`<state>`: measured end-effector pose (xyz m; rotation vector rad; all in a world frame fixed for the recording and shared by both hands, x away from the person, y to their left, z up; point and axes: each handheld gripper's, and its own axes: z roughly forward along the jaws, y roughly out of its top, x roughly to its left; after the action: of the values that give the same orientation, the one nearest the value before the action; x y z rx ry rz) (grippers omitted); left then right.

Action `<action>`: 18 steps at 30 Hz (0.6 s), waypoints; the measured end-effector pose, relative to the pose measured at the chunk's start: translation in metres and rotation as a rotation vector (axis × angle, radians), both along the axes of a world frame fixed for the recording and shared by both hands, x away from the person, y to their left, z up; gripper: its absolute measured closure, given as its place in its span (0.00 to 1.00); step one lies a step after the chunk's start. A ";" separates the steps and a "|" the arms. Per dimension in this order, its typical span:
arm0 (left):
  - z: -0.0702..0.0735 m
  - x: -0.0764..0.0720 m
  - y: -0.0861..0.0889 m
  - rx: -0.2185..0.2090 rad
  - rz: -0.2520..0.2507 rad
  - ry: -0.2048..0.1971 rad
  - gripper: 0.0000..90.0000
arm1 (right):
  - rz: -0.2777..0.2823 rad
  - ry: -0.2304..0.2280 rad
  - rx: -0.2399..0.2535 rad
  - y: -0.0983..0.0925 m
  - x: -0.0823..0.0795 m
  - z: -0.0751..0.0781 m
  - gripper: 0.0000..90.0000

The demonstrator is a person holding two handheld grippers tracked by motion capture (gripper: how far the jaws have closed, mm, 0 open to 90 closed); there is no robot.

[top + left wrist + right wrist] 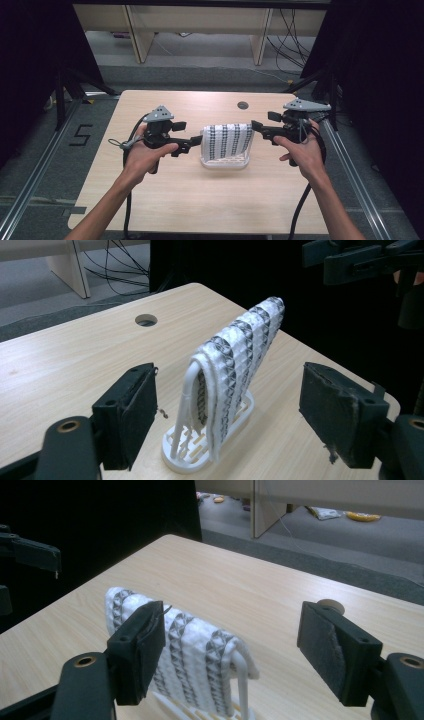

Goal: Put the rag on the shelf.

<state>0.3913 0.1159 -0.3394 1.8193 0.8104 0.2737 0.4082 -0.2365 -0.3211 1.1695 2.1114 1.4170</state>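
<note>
A white cloth with dark patterned stripes hangs draped over a small white plastic rack in the middle of the wooden table. My left gripper is just left of the cloth, open, its jaws wide on either side of the rack's end without touching. On the cloth's right, my right gripper is also open, a little above the cloth's end, holding nothing.
A round cable hole lies in the table behind the rack. Dark curtains hang left and right. Beyond the far edge stand wooden desk legs and loose cables on a grey floor.
</note>
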 end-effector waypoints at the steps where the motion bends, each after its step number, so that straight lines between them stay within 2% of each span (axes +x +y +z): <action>1: -0.001 -0.001 0.000 -0.005 -0.002 -0.004 0.25 | 0.000 -0.027 -0.023 -0.001 -0.001 -0.001 0.31; 2: -0.002 -0.004 0.001 0.004 -0.006 0.001 0.25 | 0.002 -0.002 -0.003 0.000 -0.005 -0.003 0.30; 3: -0.002 -0.004 0.001 0.004 -0.006 0.001 0.25 | 0.002 -0.002 -0.003 0.000 -0.005 -0.003 0.30; 4: -0.004 -0.007 0.001 0.000 -0.013 -0.002 0.25 | 0.002 -0.022 -0.011 0.000 -0.007 -0.005 0.30; 6: -0.004 -0.008 0.002 0.009 -0.017 -0.001 0.25 | 0.008 -0.014 -0.019 0.000 -0.008 -0.004 0.30; 7: -0.005 -0.010 0.003 0.010 -0.018 -0.006 0.25 | 0.004 -0.027 -0.031 0.000 -0.010 -0.006 0.30; 9: -0.006 -0.013 0.004 0.001 -0.020 -0.007 0.25 | 0.018 -0.030 -0.021 0.001 -0.010 -0.008 0.30; 11: -0.009 -0.015 0.004 0.001 -0.026 -0.007 0.25 | 0.001 -0.006 -0.018 0.002 -0.014 -0.008 0.30; 12: -0.009 -0.015 0.004 0.001 -0.026 -0.007 0.24 | 0.011 0.000 -0.017 0.001 -0.014 -0.009 0.30; 13: -0.010 -0.016 0.004 0.002 -0.032 -0.006 0.24 | 0.001 -0.007 -0.029 0.000 -0.015 -0.009 0.30; 16: -0.014 -0.021 0.006 0.004 -0.041 -0.001 0.25 | 0.021 -0.022 -0.018 0.000 -0.016 -0.012 0.30; 18: -0.015 -0.022 0.007 0.016 -0.044 -0.006 0.25 | 0.011 -0.012 -0.020 0.000 -0.017 -0.012 0.30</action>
<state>0.3696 0.1234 -0.3541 1.8481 0.7648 0.2572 0.3907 -0.2370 -0.3332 1.1411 2.1224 1.4010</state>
